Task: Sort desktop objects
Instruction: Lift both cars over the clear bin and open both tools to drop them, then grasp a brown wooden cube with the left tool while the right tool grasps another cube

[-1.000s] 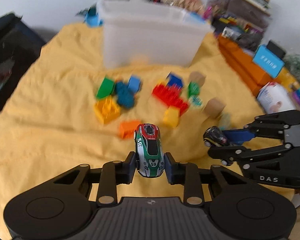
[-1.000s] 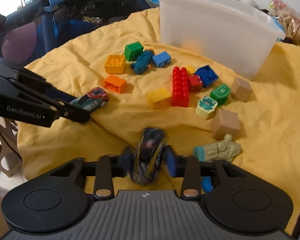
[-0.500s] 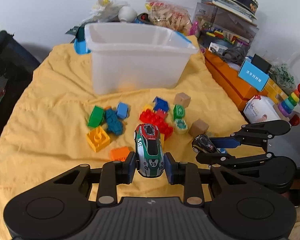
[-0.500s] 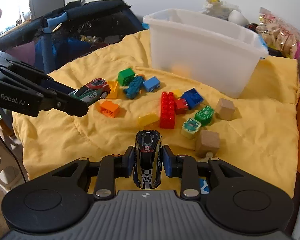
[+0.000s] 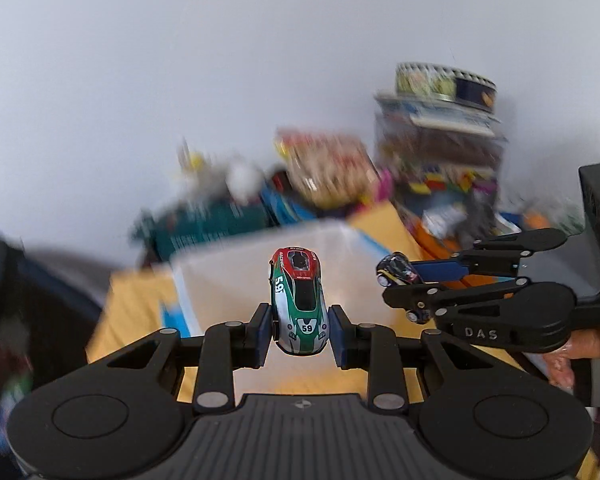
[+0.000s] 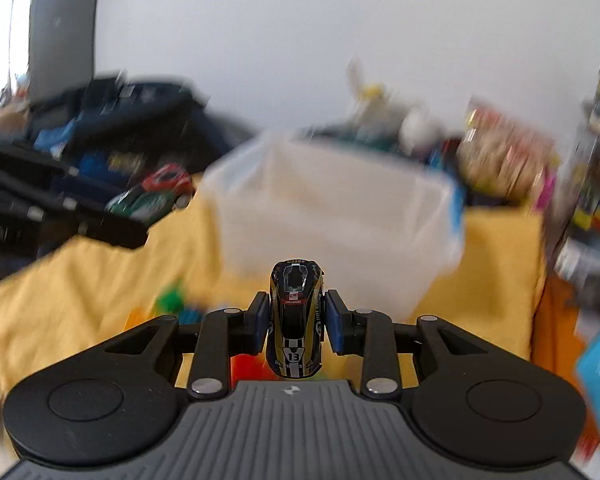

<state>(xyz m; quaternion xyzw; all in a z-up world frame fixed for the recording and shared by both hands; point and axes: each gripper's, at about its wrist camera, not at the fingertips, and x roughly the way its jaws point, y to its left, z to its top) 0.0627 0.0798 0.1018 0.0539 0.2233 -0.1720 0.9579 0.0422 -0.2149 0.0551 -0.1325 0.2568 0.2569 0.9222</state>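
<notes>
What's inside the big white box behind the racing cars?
You can't tell. The translucent plastic bin is blurred, its frosted walls hide the inside, and neither camera looks over its rim. Only clutter shows behind it.

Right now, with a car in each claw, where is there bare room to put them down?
The bin interior looks free, though blurred. Bare yellow cloth lies left of the bin, below the left claw, and another strip lies right of it. Crowded: bricks just ahead of the right claw, and clutter behind the bin.
</notes>
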